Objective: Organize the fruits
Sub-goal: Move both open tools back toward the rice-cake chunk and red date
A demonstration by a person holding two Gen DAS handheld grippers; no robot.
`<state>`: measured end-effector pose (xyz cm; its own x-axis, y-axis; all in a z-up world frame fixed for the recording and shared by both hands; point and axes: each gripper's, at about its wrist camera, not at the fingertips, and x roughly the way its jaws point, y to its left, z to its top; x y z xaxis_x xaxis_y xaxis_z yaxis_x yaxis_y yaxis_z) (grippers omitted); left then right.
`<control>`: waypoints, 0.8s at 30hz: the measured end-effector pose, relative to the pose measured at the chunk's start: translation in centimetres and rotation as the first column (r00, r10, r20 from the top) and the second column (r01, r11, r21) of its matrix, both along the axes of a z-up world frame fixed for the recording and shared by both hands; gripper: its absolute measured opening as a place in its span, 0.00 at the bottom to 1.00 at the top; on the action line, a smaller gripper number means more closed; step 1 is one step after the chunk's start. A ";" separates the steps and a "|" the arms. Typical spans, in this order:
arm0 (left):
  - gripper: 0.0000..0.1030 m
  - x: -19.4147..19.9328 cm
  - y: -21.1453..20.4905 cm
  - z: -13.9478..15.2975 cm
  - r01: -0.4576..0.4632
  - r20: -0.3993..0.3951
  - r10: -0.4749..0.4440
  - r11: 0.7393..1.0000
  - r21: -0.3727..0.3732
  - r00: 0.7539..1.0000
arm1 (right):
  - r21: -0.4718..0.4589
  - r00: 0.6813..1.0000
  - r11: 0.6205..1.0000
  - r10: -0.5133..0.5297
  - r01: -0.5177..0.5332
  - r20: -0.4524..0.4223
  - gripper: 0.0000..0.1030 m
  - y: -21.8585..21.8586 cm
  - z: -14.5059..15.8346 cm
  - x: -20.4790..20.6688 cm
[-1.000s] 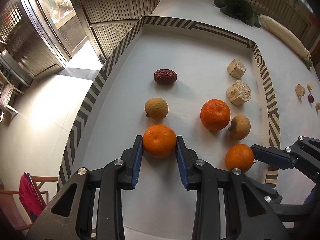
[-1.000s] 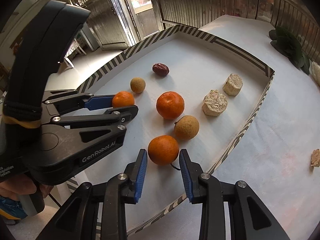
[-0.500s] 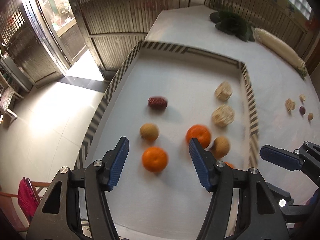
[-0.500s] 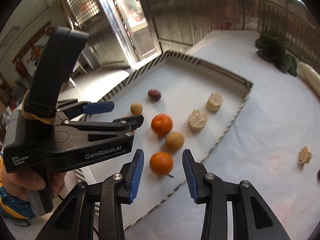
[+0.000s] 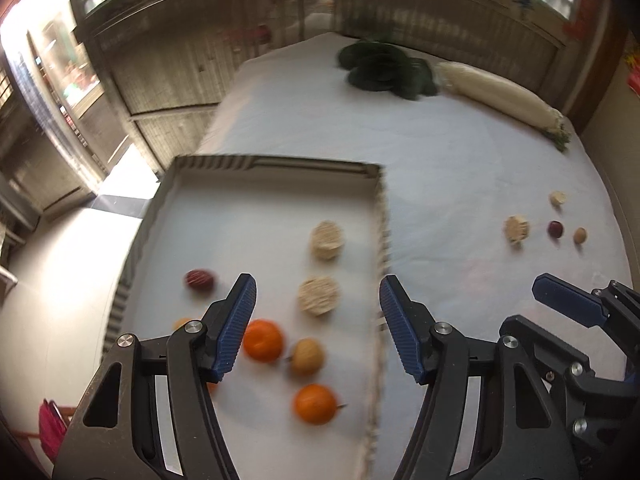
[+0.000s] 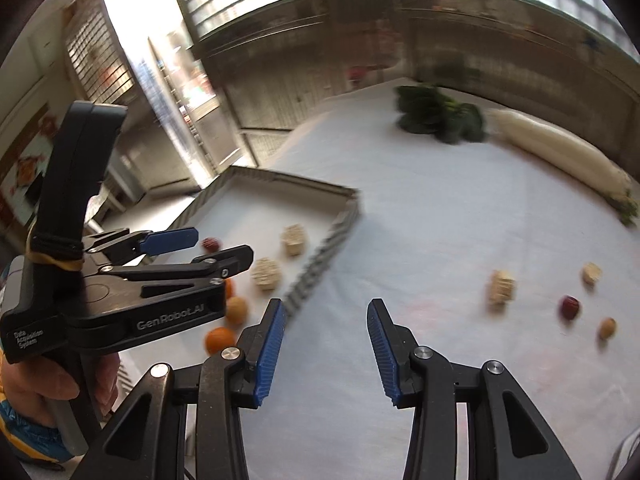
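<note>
Left gripper (image 5: 318, 330) gapes wide and empty above the tray's striped right rim (image 5: 382, 240); oranges (image 5: 315, 404) lie inside near it. Right gripper (image 6: 326, 344), parted and empty, hangs over bare cloth (image 6: 420, 240), loose fruits (image 6: 570, 307) far right.

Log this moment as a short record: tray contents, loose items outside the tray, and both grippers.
tray: striped rim; holds oranges, brownish round fruits, a red date, two pale chunks
outside tray: two pale chunks, a red fruit, a small brown fruit on the white cloth
far end: dark greens, white radish
left gripper: open, empty
right gripper: open, empty
</note>
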<state>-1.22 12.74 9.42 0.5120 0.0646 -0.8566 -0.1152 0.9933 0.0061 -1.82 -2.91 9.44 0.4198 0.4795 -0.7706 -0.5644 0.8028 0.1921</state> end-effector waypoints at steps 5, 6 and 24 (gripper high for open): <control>0.63 1.3 -3.5 0.0 0.073 -0.003 -0.074 0.997 -0.003 0.997 | -0.006 0.995 0.995 -0.101 0.101 0.001 0.41 -3.8 0.2 0.8; 0.63 1.6 -4.2 -0.1 0.090 -0.004 -0.090 0.996 -0.006 0.996 | -0.007 0.994 0.993 -0.114 0.114 0.001 0.41 -4.5 0.1 1.0; 0.63 5.0 -11.5 -1.2 0.256 -0.042 -0.263 0.958 -0.125 0.964 | -0.006 0.937 0.938 -0.346 0.346 -0.041 0.42 -15.5 -1.8 2.2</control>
